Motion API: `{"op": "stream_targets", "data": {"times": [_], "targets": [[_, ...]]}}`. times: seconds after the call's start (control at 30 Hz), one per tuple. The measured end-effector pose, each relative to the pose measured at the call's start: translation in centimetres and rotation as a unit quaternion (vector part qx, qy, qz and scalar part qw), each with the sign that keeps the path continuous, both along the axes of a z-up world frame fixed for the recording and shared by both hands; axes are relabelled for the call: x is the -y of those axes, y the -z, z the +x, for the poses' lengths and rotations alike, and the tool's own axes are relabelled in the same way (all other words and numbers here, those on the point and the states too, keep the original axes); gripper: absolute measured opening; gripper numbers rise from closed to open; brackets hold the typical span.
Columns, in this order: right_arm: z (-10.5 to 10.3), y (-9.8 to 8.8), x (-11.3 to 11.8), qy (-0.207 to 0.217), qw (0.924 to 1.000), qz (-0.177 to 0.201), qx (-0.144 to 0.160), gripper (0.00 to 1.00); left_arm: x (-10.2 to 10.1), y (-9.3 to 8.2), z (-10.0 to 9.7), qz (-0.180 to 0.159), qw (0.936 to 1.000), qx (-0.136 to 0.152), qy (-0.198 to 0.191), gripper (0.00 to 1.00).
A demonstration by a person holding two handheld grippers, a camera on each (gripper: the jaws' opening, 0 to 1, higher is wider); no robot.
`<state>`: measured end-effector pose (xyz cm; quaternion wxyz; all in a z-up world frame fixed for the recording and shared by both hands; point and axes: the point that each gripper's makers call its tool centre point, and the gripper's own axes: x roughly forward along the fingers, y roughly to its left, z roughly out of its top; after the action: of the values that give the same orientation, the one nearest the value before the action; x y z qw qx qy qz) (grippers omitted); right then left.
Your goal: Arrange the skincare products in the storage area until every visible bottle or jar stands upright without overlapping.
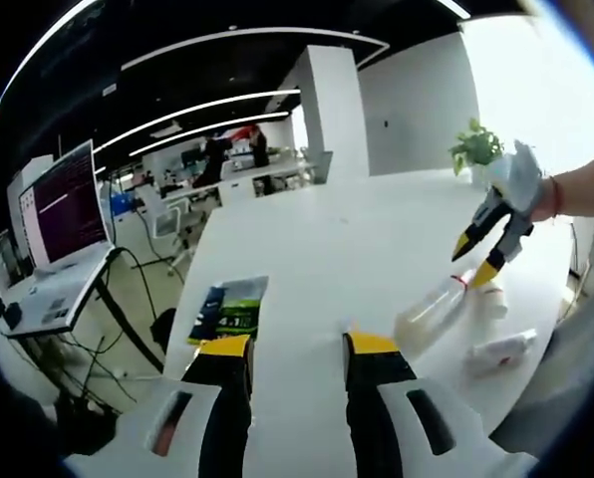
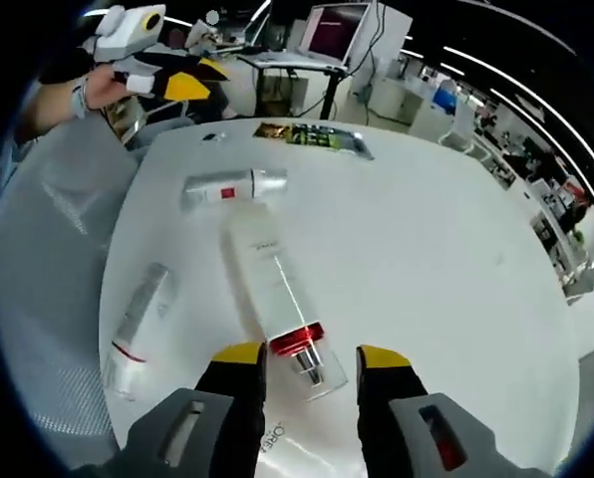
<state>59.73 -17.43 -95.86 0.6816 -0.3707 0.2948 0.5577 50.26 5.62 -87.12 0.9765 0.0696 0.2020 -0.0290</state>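
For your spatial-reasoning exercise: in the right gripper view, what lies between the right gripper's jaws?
The capped end of the clear bottle with the red band lies on the white table between the open jaws of the right gripper.

A white table (image 2: 446,249) carries three bottles, all lying flat. A clear bottle with a red collar (image 2: 277,299) lies just ahead of the right tongs' jaws. A white tube (image 2: 138,324) lies to their left, a silver tube (image 2: 232,187) farther ahead, and a dark packet (image 2: 302,136) beyond that.

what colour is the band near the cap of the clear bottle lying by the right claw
Red band, seen best in the right gripper view.
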Motion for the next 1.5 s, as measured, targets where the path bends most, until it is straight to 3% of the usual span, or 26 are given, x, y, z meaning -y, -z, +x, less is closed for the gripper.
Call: {"op": "stream_targets", "data": {"times": [0.2, 0.37, 0.47, 0.53, 0.87, 0.97, 1.13, 1.3, 1.5], "targets": [[-0.4, 1.0, -0.3, -0.031, 0.9989, -0.018, -0.032, 0.33, 0.0, 0.1, -0.1, -0.004, 1.0, -0.004, 0.002, 0.33], [-0.4, 1.6, -0.6, -0.05, 0.9974, -0.037, -0.036, 0.33, 0.2, 0.3, 0.0, -0.008, 0.9999, -0.007, 0.007, 0.33], [-0.8, 2.6, -0.5, -0.071, 0.9941, -0.068, -0.048, 0.32, 0.5, 0.5, 0.0, -0.003, 0.9998, -0.012, 0.014, 0.33], [-0.9, 3.1, -0.3, -0.088, 0.9913, -0.087, -0.043, 0.31, 0.6, 0.5, -0.1, 0.0, 0.9997, -0.014, 0.017, 0.33], [-0.7, 3.7, -0.5, -0.113, 0.9879, -0.101, -0.034, 0.27, 1.1, 0.9, -0.1, -0.012, 0.9992, -0.024, 0.029, 0.32], [-0.8, 3.7, -0.4, -0.146, 0.982, -0.119, -0.011, 0.26, 1.7, 1.3, -0.2, -0.011, 0.9985, -0.031, 0.044, 0.32], [-1.2, 3.8, -0.6, -0.157, 0.9792, -0.128, -0.008, 0.24, 2.9, 1.7, -0.4, 0.013, 0.996, -0.044, 0.076, 0.32], [-1.7, 3.8, -0.8, -0.172, 0.9757, -0.135, -0.004, 0.24, 4.1, 2.0, -0.6, -0.002, 0.9925, -0.056, 0.109, 0.32], [-2.4, 3.9, -1.2, -0.196, 0.9682, -0.155, -0.001, 0.24, 6.2, 2.2, -0.8, 0.011, 0.9828, -0.074, 0.169, 0.32]]}}
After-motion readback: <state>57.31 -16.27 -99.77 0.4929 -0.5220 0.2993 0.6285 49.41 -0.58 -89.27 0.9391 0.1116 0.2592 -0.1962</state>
